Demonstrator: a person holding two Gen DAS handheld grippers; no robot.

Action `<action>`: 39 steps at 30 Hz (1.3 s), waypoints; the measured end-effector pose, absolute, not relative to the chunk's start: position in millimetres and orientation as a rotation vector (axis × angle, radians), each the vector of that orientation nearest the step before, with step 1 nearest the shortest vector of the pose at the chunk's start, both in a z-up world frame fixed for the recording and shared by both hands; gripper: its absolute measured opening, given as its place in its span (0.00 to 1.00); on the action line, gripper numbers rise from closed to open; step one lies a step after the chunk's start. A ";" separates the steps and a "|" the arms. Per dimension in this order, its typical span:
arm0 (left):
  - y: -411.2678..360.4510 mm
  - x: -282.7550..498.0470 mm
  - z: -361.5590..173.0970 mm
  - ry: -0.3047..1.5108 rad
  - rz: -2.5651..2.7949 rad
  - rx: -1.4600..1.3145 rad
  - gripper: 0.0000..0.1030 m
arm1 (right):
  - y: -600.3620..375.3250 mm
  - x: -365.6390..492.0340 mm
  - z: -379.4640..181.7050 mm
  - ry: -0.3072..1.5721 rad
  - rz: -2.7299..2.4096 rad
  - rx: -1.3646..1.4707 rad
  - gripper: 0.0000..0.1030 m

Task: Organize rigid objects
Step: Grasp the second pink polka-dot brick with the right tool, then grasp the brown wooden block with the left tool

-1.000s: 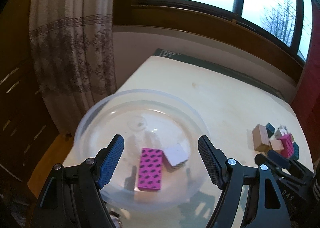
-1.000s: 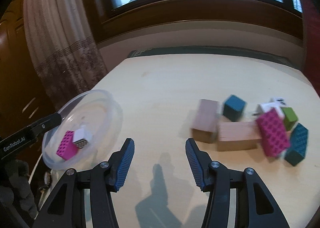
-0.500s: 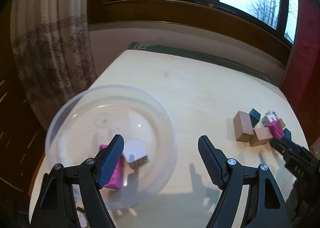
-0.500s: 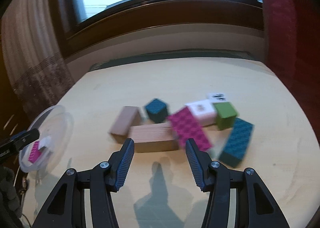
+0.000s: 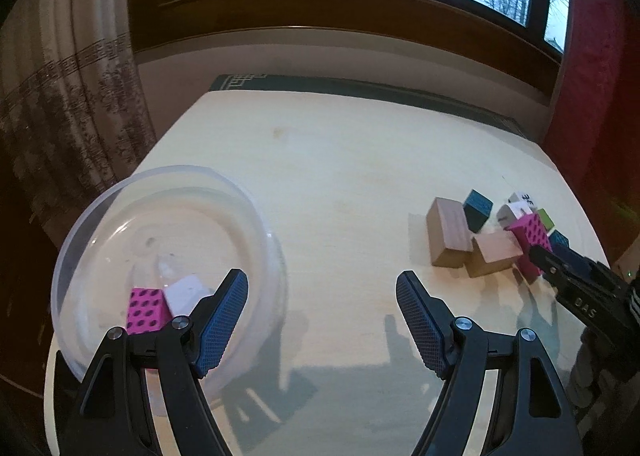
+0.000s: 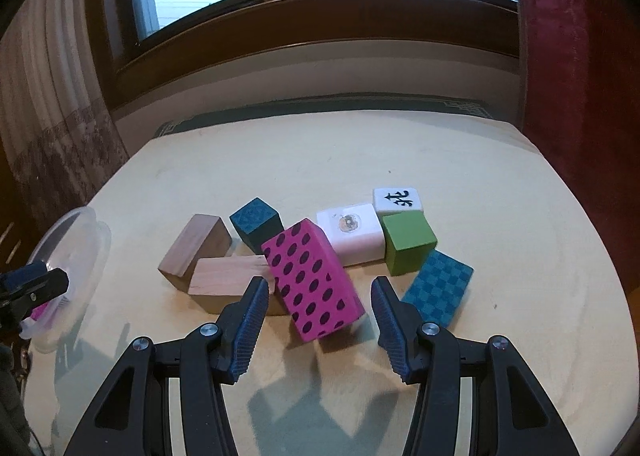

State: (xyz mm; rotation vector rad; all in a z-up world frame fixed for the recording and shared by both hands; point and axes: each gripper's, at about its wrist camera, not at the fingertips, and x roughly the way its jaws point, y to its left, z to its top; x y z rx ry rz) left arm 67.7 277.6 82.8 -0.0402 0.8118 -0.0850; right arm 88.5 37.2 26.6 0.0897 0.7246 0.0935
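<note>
Between the wide-open, empty right gripper (image 6: 316, 306) fingers lies the pink dotted block (image 6: 312, 280), tilted among other blocks; squaring up before closing seems wise. Left gripper (image 5: 322, 320), open and empty, hovers beside the bowl (image 5: 256, 212).

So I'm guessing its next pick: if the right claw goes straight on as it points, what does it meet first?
Most likely the pink dotted block, which lies right ahead of the open right claw, between its fingers.
</note>
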 end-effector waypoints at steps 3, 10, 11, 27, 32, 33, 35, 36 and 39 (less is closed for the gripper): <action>269.5 70.2 80.5 0.822 -0.097 -0.027 0.75 | 40.6 94.9 23.5 0.732 0.098 0.061 0.55; 259.0 75.3 74.4 0.844 -0.110 -0.006 0.75 | 40.6 103.2 24.8 0.734 0.141 0.056 0.48; 257.8 76.5 73.6 0.847 -0.111 -0.004 0.75 | 40.1 103.4 24.5 0.735 0.147 0.057 0.48; 231.6 92.0 65.8 0.875 -0.139 0.035 0.75 | 27.9 105.0 17.9 0.753 0.128 0.069 0.35; 220.5 99.4 64.0 0.884 -0.164 0.039 0.75 | 28.4 107.9 16.2 0.748 0.133 0.076 0.35; 217.7 101.4 63.8 0.885 -0.170 0.038 0.75 | 27.6 107.7 15.6 0.747 0.137 0.080 0.35; 212.7 106.0 63.3 0.889 -0.182 0.036 0.75 | 25.2 107.3 14.8 0.745 0.143 0.090 0.35; 210.5 107.8 62.9 0.891 -0.185 0.035 0.75 | 23.9 107.4 14.7 0.744 0.146 0.096 0.35; 202.5 115.9 60.6 0.904 -0.201 0.027 0.75 | 22.6 107.3 14.4 0.743 0.149 0.104 0.35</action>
